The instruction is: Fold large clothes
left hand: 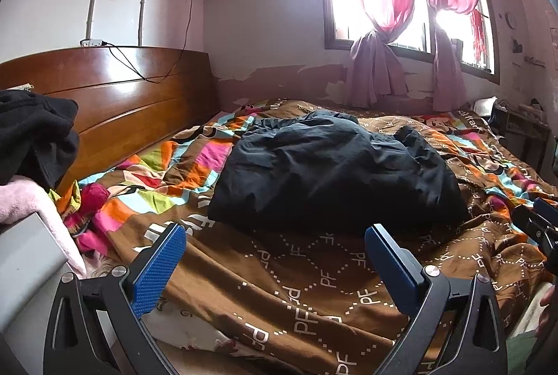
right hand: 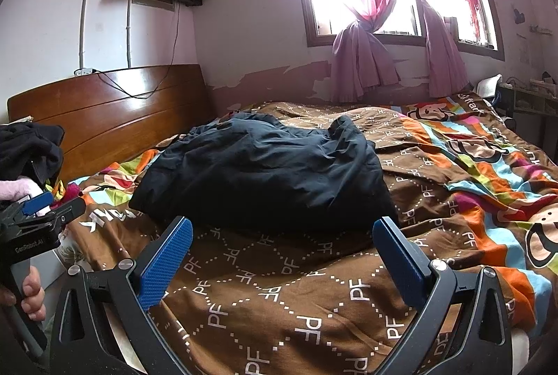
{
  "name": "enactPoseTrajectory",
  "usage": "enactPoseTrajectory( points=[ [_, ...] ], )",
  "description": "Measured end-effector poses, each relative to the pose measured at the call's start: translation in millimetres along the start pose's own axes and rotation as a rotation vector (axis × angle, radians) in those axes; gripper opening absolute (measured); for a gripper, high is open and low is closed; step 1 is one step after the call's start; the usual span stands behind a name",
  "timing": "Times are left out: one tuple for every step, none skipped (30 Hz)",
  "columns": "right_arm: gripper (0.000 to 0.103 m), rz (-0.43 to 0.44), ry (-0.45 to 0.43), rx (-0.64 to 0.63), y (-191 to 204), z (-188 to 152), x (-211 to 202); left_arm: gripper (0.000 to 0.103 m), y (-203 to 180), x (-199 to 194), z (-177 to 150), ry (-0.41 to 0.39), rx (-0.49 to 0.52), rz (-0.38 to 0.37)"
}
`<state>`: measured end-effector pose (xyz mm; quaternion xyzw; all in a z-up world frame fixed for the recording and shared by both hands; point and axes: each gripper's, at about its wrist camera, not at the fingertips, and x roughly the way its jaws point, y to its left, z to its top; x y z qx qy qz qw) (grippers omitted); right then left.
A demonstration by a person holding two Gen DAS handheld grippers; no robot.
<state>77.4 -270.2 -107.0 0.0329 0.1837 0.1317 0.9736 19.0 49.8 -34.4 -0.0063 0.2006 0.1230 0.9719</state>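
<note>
A large dark navy garment (left hand: 331, 172) lies crumpled in a heap in the middle of the bed, on a brown patterned quilt (left hand: 307, 298). In the right wrist view the same garment (right hand: 265, 172) sits just beyond the fingertips. My left gripper (left hand: 275, 235) is open, with nothing between its blue pads, a short way in front of the garment's near edge. My right gripper (right hand: 282, 228) is open too, empty, close to the near hem. The left gripper (right hand: 38, 211) shows at the left edge of the right wrist view, held by a hand (right hand: 33, 294).
A wooden headboard (left hand: 115, 103) stands at the left. A pile of black and pink clothes (left hand: 31, 148) sits at the near left. Pink curtains (left hand: 376, 26) hang over the window behind the bed. A cluttered side table (right hand: 530, 103) stands at the far right.
</note>
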Motion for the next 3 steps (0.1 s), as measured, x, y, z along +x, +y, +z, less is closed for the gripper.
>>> enactPoseTrajectory(
  points=[
    [0.102,0.001,0.002,0.000,0.4,-0.3,0.4,0.103,0.0,-0.1,0.0,0.001,0.001,-0.001],
    [0.102,0.002,0.005,0.000,0.7,-0.5,0.9,0.103,-0.4,0.1,0.1,0.002,0.001,-0.001],
    [0.102,0.002,0.007,0.000,0.7,-0.5,1.3,0.103,-1.0,0.0,0.3,0.004,0.002,0.000]
  ],
)
